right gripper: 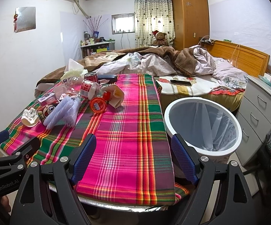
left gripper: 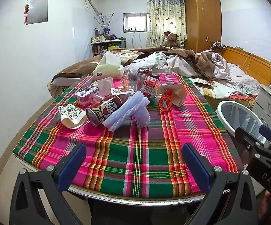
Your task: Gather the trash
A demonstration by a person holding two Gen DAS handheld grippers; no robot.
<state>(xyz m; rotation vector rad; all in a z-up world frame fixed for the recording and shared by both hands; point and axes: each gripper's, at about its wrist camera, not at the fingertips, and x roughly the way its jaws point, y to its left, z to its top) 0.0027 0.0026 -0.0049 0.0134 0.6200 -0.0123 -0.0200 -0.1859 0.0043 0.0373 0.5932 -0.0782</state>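
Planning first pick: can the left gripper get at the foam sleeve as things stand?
Probably yes. The left gripper has its jaws open over bare plaid tablecloth, and the foam sleeve lies at the near edge of the trash pile with nothing in front. The cartoon can touches its left side.

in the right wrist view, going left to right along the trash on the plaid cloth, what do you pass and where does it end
crumpled white patterned paper cup → cartoon-face red can lying on its side → pale lilac ribbed foam wrap → round orange plastic lid → cream paper bag → white round trash bin with clear liner, beside the table.
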